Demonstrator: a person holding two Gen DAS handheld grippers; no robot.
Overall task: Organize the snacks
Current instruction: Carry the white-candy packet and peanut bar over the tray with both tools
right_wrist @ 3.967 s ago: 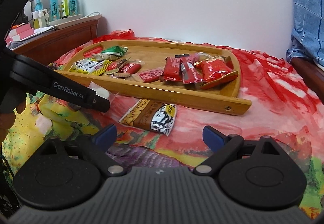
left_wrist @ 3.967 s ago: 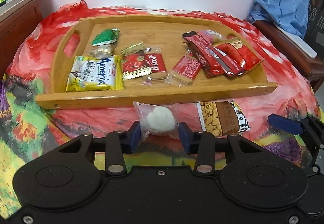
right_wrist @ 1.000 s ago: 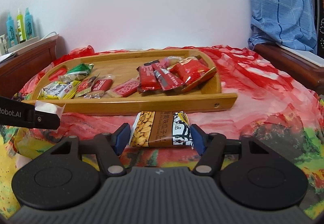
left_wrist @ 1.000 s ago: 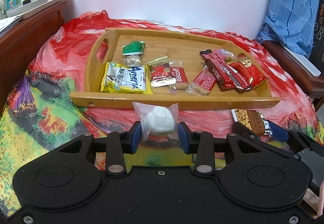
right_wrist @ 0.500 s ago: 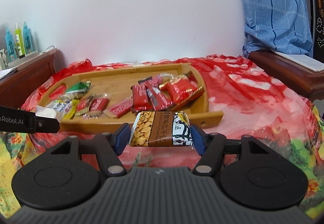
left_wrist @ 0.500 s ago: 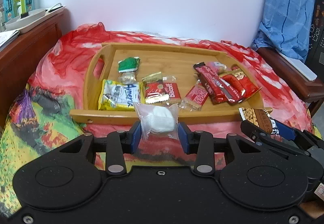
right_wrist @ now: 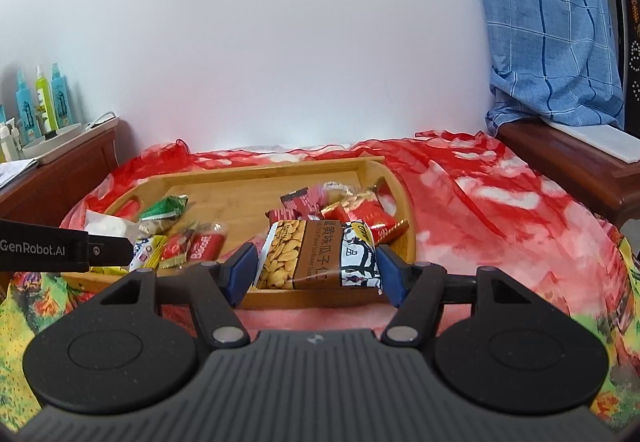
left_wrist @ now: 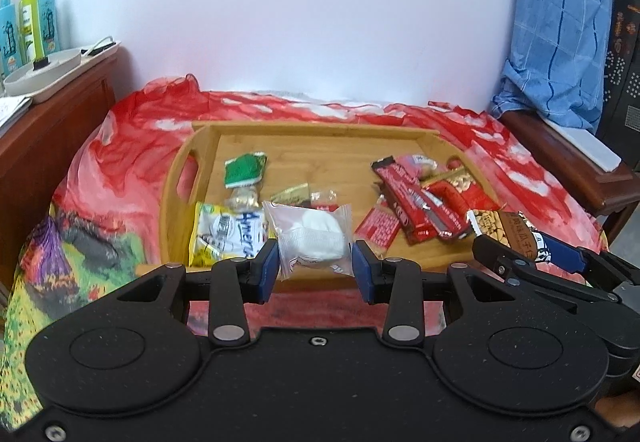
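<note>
Left gripper (left_wrist: 313, 267): black plastic body, blue pads; fingers clenched on the white snack.
White snack (left_wrist: 311, 242): clear crinkled wrapper around a round white piece, held above the tray's near left rim; its lower edge is hidden between the pads.
Right gripper (right_wrist: 316, 269): dark ribbed grey body, blue pads; fingers grasping the seed pack by its two short ends. In the left view only its fingers show, at the right edge.
Seed pack (right_wrist: 317, 261): glossy flat rectangle, brown band with pale kernels printed on the left and black-and-white art on the right; held above the tray's near right rim, and it hides part of the red wrappers behind it.
Tray (left_wrist: 320, 130): pale bamboo, smooth, raised rim, a cut-out handle at the left end; its near rim is partly covered by both grippers.
In the tray, left: green pouch (left_wrist: 245, 170), yellow-white pack (left_wrist: 224, 235) partly behind the white snack, and a small red biscuit pack (right_wrist: 207, 244).
In the tray, right: red bars (left_wrist: 416, 202), shiny and overlapping; how many there are cannot be made out.
Cloth (left_wrist: 128, 146): thin, wrinkled, red and white far off, green and yellow near.
Far left: wooden cabinet (left_wrist: 48, 110) with bottles (left_wrist: 28, 18), cut off by the frame.
Far right: blue checked fabric (right_wrist: 552, 26), hanging.
</note>
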